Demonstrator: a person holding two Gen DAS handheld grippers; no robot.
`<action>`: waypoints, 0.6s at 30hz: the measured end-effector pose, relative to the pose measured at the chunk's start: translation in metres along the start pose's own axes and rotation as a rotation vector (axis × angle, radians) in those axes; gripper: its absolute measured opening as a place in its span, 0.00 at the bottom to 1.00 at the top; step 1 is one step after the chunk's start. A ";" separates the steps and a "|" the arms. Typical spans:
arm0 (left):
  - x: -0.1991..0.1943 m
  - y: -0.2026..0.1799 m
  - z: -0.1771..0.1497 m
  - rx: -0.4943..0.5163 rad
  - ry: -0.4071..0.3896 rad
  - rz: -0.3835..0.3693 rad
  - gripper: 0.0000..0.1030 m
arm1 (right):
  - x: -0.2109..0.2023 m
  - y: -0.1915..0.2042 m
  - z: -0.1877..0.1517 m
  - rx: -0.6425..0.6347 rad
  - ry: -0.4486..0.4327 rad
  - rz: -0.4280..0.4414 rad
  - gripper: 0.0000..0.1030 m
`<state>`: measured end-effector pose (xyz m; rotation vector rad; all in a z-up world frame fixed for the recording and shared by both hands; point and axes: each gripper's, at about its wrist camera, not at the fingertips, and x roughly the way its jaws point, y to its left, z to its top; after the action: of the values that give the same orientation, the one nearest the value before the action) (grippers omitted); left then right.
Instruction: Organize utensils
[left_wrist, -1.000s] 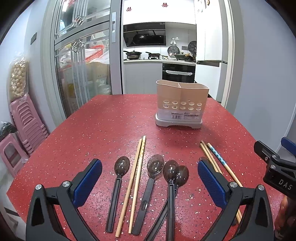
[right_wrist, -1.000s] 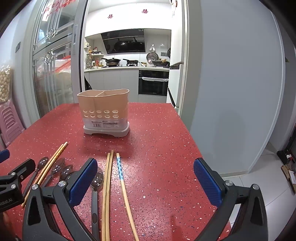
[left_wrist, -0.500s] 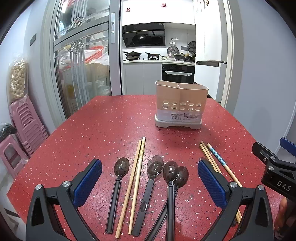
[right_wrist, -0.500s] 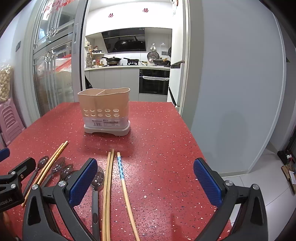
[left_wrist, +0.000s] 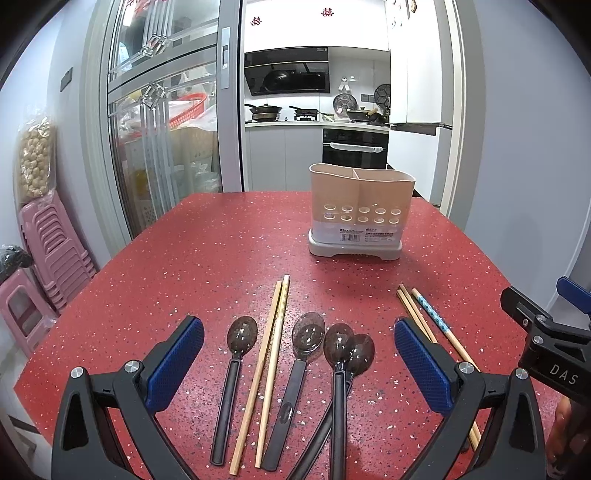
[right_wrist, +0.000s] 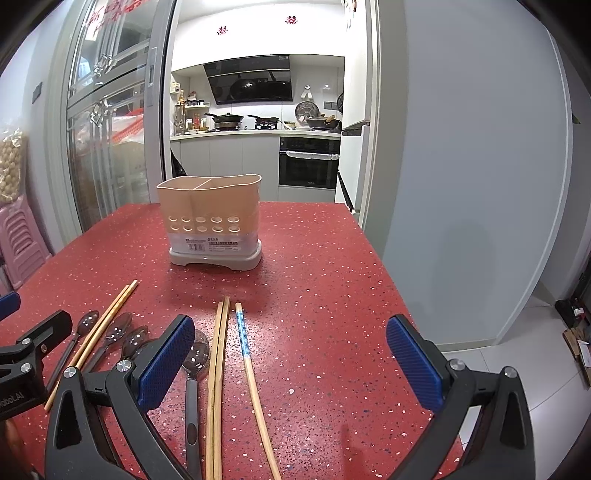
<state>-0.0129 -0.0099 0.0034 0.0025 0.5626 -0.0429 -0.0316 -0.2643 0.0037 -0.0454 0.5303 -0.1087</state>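
**Both grippers spread wide above utensils on red table**

Left gripper (left_wrist: 299, 360) low in the frame, blue pads (left_wrist: 177, 360) far apart, holding nothing. Between the fingers, on the red speckled table (left_wrist: 184, 266): one black spoon (left_wrist: 236, 365) at lower left of centre, a pair of plain wooden chopsticks (left_wrist: 271, 354) just beside it on the right, then a wider black spoon (left_wrist: 299, 365), then two overlapping black spoons (left_wrist: 345, 369) with handles crossing toward the bottom edge. Partly behind the right-hand finger, at lower right: two more wooden chopsticks (left_wrist: 410, 310) and a blue-patterned chopstick (left_wrist: 432, 317) close alongside.

Right gripper (right_wrist: 290, 358) likewise low in its frame, fingers (right_wrist: 166, 363) wide apart, nothing between the pads. Within the gap, at lower centre: the wooden pair (right_wrist: 218, 365) touching side by side, the blue-patterned one (right_wrist: 245, 354) just to the right, and a spoon (right_wrist: 194, 373) beside the left-hand pad. Other spoons and chopsticks at lower left of that frame.

Beyond everything, upright near the table's far side: beige utensil holder (left_wrist: 361, 210) on a grey base, two compartments, rows of round holes, well apart from the utensils; seen left of centre in the right wrist view (right_wrist: 210, 221).
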 end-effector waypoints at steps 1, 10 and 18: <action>0.000 0.000 0.000 0.001 0.000 0.001 1.00 | 0.000 0.000 0.000 0.000 0.000 0.000 1.00; -0.001 0.001 -0.001 -0.003 0.000 0.000 1.00 | -0.002 -0.001 0.000 0.006 0.000 0.001 1.00; 0.000 0.004 0.000 -0.011 0.005 0.002 1.00 | -0.002 -0.001 0.001 0.006 -0.001 0.004 1.00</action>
<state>-0.0126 -0.0058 0.0029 -0.0071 0.5678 -0.0377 -0.0331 -0.2646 0.0054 -0.0389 0.5288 -0.1062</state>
